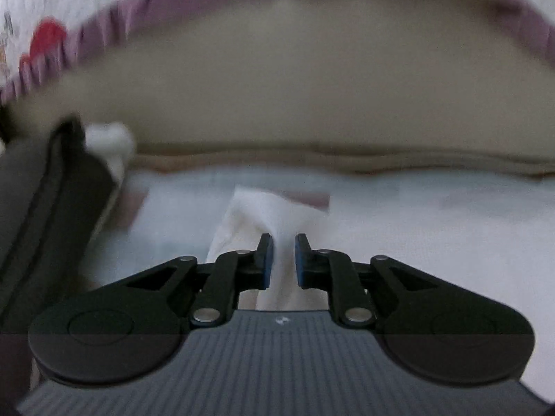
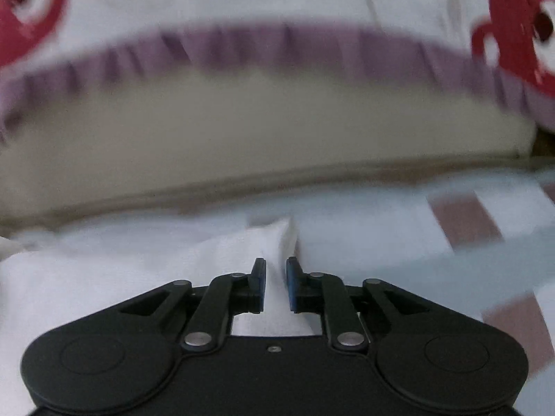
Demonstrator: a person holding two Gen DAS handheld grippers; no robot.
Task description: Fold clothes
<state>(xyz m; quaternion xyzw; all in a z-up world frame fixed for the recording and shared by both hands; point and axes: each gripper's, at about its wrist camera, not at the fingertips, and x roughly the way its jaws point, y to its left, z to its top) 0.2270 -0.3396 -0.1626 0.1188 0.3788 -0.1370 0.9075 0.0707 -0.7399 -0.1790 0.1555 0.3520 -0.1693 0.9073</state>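
A white garment [image 1: 277, 208] lies on a pale blue sheet, with a corner of it standing up in a small peak. My left gripper [image 1: 284, 242] points down at that corner with its jaws a little apart. The white cloth runs between them, and the blue pads [image 1: 269, 256] do not clearly squeeze it. In the right wrist view the same garment [image 2: 121, 277] spreads out to the left. My right gripper [image 2: 275, 265] has another raised corner [image 2: 281, 235] between its slightly parted jaws, loose rather than pinched. Both views are blurred.
The pale blue sheet [image 2: 381, 228] has brownish squares. Behind it runs a beige padded band [image 1: 312, 86]. Above that lies white bedding with a purple ruffle [image 2: 277, 45] and red prints [image 2: 513, 34]. A dark grey object [image 1: 41, 208] stands at the left edge.
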